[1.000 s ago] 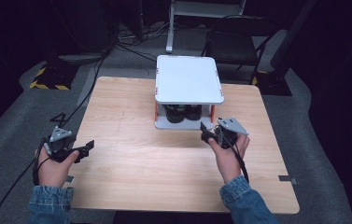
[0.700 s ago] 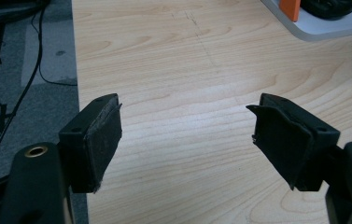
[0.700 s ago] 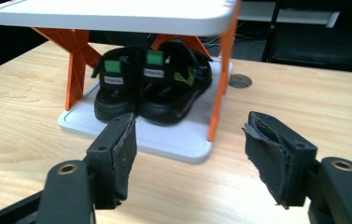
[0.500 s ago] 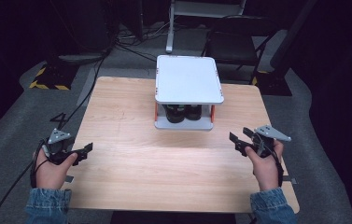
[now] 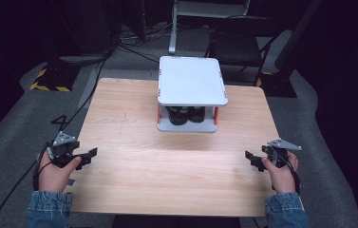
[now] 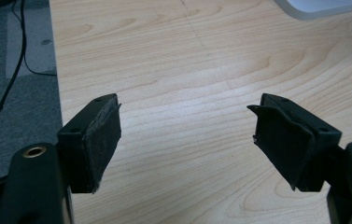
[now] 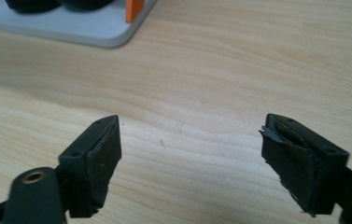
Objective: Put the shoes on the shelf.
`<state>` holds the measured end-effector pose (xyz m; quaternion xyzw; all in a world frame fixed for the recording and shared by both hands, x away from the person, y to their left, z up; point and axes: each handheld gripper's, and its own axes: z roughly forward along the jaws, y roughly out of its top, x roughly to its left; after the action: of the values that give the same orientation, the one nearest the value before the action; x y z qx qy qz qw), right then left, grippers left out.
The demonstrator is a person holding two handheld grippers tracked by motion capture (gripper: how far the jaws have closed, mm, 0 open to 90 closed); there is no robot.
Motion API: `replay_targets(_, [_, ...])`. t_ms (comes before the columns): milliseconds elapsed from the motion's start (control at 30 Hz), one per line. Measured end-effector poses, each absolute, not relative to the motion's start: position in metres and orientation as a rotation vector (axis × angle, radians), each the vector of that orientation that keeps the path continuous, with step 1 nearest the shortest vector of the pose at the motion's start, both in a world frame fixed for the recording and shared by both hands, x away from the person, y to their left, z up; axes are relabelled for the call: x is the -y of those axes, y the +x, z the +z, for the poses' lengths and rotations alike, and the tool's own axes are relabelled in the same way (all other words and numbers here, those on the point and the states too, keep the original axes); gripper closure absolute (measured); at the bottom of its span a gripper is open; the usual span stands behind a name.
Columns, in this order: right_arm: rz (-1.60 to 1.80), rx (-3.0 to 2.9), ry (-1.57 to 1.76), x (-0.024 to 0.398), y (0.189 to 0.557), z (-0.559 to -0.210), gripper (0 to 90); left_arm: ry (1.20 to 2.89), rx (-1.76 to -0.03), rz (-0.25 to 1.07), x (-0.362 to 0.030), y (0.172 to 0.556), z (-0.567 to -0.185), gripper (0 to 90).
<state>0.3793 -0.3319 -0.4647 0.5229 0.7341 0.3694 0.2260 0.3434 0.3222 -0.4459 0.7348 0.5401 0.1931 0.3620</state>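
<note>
Table (image 5: 134,142) evenly lit from above, surroundings near black; high view soft, gripper views sharper, mild glare.

Pale wood grain streaks across the tabletop (image 5: 176,166), light tan all over. The two-level stand (image 5: 192,80) shows white shelves, orange posts (image 5: 158,114) between them, and black rounded things (image 5: 186,114) tucked underneath. Black on the left hand-held gripper (image 5: 89,156) and the right hand-held gripper (image 5: 252,159), each with a grey plate. Blue denim sleeves (image 5: 48,209). Grey floor (image 5: 5,142), yellow-black hazard stripes (image 5: 48,80).
</note>
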Motion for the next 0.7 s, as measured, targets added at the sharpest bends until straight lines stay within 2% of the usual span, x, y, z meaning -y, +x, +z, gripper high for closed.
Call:
replay_targets(400, [0.924,-2.067,1.426,0.335,0.388,-0.499,20.6,1.917,-1.391,0.479,-0.321,0.346,-0.45,23.0])
replay_targets(700, [0.9,-2.069,1.428,0.334,0.389,-0.505,14.8,1.921,-1.386,0.478,-0.318,0.348,-0.452,23.0])
